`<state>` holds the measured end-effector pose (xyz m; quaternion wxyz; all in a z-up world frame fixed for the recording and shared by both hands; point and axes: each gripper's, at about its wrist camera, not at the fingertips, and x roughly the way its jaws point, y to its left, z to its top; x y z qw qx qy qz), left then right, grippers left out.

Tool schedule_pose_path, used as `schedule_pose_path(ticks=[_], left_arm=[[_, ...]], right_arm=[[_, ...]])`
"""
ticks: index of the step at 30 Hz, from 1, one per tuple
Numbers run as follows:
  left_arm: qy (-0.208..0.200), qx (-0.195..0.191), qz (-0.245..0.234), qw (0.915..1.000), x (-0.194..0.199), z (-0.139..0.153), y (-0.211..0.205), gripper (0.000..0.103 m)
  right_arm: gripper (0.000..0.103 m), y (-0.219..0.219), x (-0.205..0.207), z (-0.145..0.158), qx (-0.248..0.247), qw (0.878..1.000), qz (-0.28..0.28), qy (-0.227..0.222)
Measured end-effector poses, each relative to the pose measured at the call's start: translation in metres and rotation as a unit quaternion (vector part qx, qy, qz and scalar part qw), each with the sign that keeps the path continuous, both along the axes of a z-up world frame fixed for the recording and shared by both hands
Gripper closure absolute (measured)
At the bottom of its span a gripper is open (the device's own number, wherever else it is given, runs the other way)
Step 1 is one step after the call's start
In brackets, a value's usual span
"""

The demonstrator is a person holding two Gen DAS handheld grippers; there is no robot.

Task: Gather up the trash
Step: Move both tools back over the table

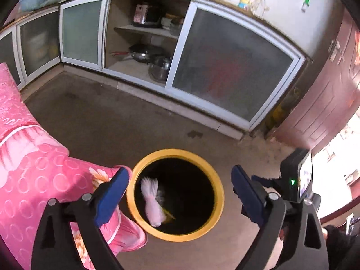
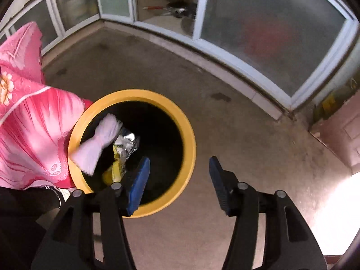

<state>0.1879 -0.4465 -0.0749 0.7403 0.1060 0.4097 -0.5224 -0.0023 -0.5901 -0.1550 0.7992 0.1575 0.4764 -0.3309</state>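
Trash: a pale pink glove (image 2: 99, 139) and a crumpled yellow-and-silver wrapper (image 2: 122, 150) lie inside the bin, the glove against the inner wall on the side nearest the pink cloth, the wrapper just beside it.
Left tool (image 1: 180, 193): jaws wide apart, nothing between the blue pads; it hangs above the bin mouth, pointing steeply down.
Right tool (image 2: 178, 180): jaws apart, nothing clamped; its left pad overlaps the bin rim in the right wrist view, its right pad is over bare floor.
Bin (image 1: 219, 193): round, yellow rim, dark interior, standing upright on the floor.
Pink cloth (image 1: 33, 157): patterned, hanging beside the bin and touching or overlapping its rim on one side.
Floor (image 2: 225, 123): brown-grey, with a few dark stains beyond the bin.
Cabinet (image 1: 231, 74): low unit along the far wall, white-framed frosted sliding panels; one bay stands open.
Open bay: pans and a metal pot (image 1: 160, 67) on the bottom, a small appliance on the shelf above.
Door (image 1: 326, 103): reddish-brown, panelled, at the far right of the cabinet.
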Motion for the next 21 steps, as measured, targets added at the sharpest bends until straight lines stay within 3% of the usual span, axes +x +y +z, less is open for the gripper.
schedule_pose_path(ticks=[2,11,17,21], left_arm=[[0.004,-0.018,0.008,0.9998,0.001,0.009,0.011,0.009],[-0.045,-0.085,0.073,0.9927,-0.01,0.076,0.11,0.008],[-0.086,-0.104,0.147,0.9799,-0.017,0.11,0.221,0.008],[-0.126,-0.092,0.227,0.9614,-0.027,0.123,0.31,0.008]], right_arm=[[0.048,0.001,-0.01,0.01,-0.009,1.0,-0.003,-0.015],[0.027,0.035,-0.019,0.09,-0.069,0.985,0.049,-0.151],[0.012,0.092,0.017,0.143,-0.069,0.956,0.144,-0.246],[0.008,0.142,0.051,0.166,-0.075,0.934,0.225,-0.268]])
